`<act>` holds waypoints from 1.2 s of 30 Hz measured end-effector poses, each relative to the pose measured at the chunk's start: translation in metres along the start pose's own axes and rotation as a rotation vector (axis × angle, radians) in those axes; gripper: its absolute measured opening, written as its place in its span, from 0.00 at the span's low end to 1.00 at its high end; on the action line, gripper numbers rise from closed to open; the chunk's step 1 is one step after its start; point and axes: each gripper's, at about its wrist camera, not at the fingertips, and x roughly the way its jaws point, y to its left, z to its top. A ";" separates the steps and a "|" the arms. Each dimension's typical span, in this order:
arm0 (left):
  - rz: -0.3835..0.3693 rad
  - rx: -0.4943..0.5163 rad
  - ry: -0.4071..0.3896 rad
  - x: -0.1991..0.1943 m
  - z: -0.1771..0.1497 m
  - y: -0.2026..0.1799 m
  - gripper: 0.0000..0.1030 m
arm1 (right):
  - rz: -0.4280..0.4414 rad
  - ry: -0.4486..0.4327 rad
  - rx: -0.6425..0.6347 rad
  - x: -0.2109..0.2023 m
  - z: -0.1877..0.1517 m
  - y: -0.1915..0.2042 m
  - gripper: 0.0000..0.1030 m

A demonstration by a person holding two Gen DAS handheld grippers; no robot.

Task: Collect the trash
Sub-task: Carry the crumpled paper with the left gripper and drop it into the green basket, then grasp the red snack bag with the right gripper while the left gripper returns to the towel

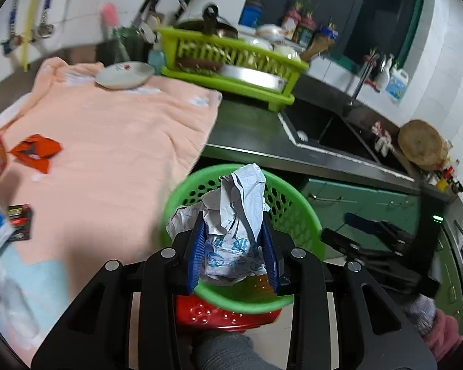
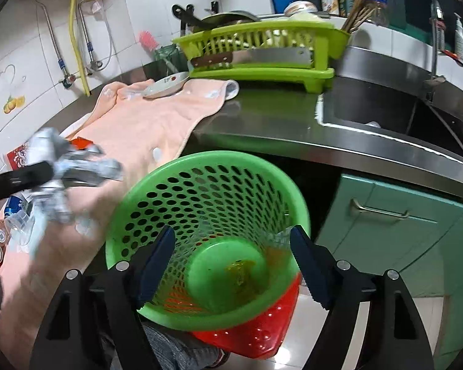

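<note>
My left gripper (image 1: 233, 243) is shut on a crumpled white plastic bag with blue print (image 1: 240, 212) and holds it above the green perforated basket (image 1: 296, 212). The right wrist view shows that bag (image 2: 68, 169) blurred, left of the basket (image 2: 206, 191), which holds a bit of yellowish scrap at the bottom. My right gripper (image 2: 231, 265) is open and empty over the basket's near rim. An orange wrapper (image 1: 35, 151), a dark packet (image 1: 20, 220) and other wrappers lie on the peach towel (image 1: 114, 141).
The basket stands on a red stool (image 2: 262, 330) in front of the steel counter (image 2: 262, 123). A lime dish rack (image 2: 262, 52) with a cleaver, a white plate (image 1: 123, 75) and the sink (image 2: 385, 114) lie beyond. Cans (image 2: 14, 206) and a clear bottle sit at the left.
</note>
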 end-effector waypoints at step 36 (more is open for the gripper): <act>0.131 -0.094 -0.110 -0.079 -0.009 0.055 0.70 | 0.163 -0.029 -0.118 -0.003 0.038 0.069 0.77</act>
